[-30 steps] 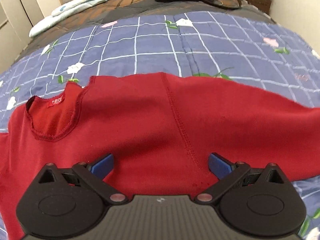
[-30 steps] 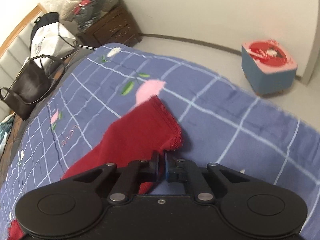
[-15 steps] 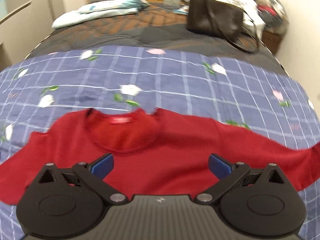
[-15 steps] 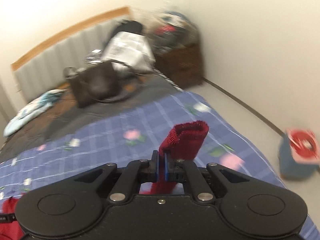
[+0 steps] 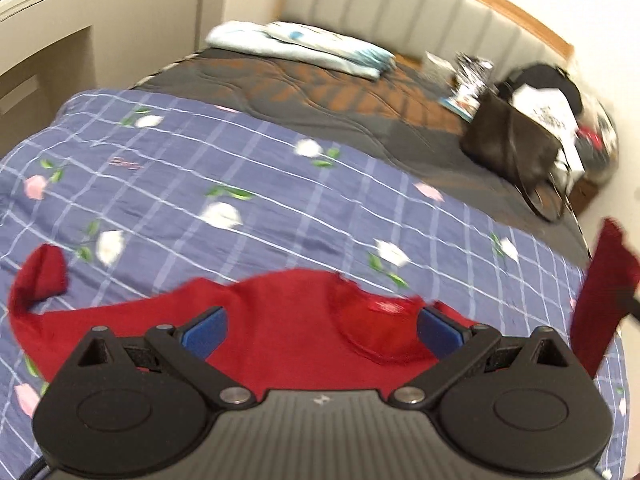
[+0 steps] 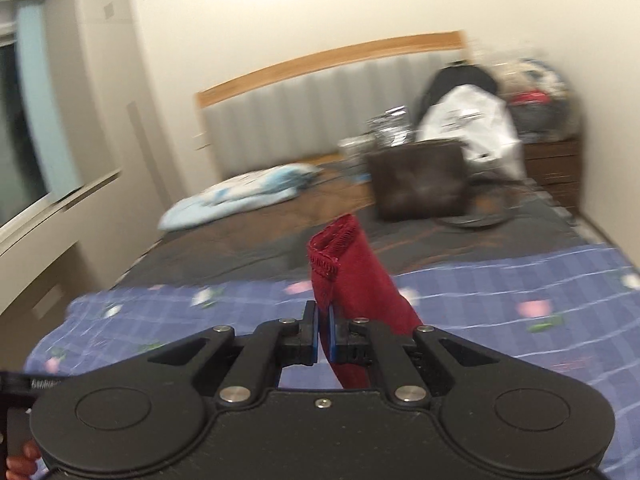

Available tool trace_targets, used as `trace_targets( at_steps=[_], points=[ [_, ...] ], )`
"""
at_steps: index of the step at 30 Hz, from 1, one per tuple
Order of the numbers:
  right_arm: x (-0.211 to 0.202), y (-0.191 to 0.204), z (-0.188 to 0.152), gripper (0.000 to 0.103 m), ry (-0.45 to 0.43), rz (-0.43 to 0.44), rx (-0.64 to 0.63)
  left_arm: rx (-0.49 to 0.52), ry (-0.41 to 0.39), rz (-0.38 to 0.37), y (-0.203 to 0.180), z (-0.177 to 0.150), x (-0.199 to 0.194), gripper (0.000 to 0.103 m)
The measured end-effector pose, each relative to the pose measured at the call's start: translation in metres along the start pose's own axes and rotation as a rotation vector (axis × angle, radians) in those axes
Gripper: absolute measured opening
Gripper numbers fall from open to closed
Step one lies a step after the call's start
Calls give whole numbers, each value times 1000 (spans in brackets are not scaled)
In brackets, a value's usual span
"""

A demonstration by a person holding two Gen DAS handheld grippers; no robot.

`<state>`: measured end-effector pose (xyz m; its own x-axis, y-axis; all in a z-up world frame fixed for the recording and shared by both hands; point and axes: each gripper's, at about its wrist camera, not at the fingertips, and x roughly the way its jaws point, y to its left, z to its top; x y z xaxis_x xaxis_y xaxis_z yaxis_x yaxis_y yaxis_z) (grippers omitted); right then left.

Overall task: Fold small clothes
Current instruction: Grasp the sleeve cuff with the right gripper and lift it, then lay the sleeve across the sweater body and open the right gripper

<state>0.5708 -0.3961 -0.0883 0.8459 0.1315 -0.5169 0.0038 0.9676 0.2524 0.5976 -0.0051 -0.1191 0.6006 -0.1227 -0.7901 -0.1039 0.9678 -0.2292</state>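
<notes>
Bedroom setup: a blue checked floral bedspread [image 5: 248, 168] covers the near half of the bed, with a padded headboard [image 6: 320, 104], a brown handbag [image 5: 516, 152] and a pale folded blanket [image 5: 304, 50] further back. The red sweater [image 5: 288, 340] lies across the bedspread right under the left gripper [image 5: 322, 330], whose blue pads [image 5: 206, 330] stand wide apart with nothing pinched, just hovering over the collar area.

The right gripper [image 6: 323, 340] is clamped tight on a red sleeve [image 6: 352, 276], cuff sticking up above the jaws. Looks like the sleeve-fold step: that sleeve is lifted off the bed and probably needs carrying in over the body, then laying flat before letting go.

Handy difference between views: the left camera shows the whole sweater spread out, the other sleeve curled at the far left, and the lifted sleeve hanging at its right edge. The right camera only gets the cuff close up, plus a window side of the room. Both are pretty blurry.
</notes>
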Motion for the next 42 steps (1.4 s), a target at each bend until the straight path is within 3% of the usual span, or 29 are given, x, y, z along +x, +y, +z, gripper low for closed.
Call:
trace_targets(
  at_steps=[5,8,16,19,21,23,27,34,38,42],
  points=[
    [48,94,-38,5,87,136,-90,-52,-19,-5,53,0,0,103],
    [72,132,-71,5,166,192,-144,-69,-4,-22,75,-6,8,103],
    [105,175,-154,6,358,217,-255,-25,63,-67,80,-27,37,103],
    [106,172,-168,27,390,220,-272,9,86,-86,69,-34,49,103],
    [98,164,-171,56,386,229,-268,26,103,-87,61,-39,58,103],
    [91,152,-171,71,367,227,-270,35,128,-83,53,-45,69,103],
    [71,107,-164,82,326,133,-249,83,161,-14,35,-59,89,103],
    [64,-8,-150,84,301,-281,-140,143,212,67,10,-80,116,103],
    [76,-61,-144,81,320,-311,6,165,244,117,3,-88,125,103],
    [84,-98,-140,61,334,-246,160,191,267,138,-4,-92,133,103]
  ],
)
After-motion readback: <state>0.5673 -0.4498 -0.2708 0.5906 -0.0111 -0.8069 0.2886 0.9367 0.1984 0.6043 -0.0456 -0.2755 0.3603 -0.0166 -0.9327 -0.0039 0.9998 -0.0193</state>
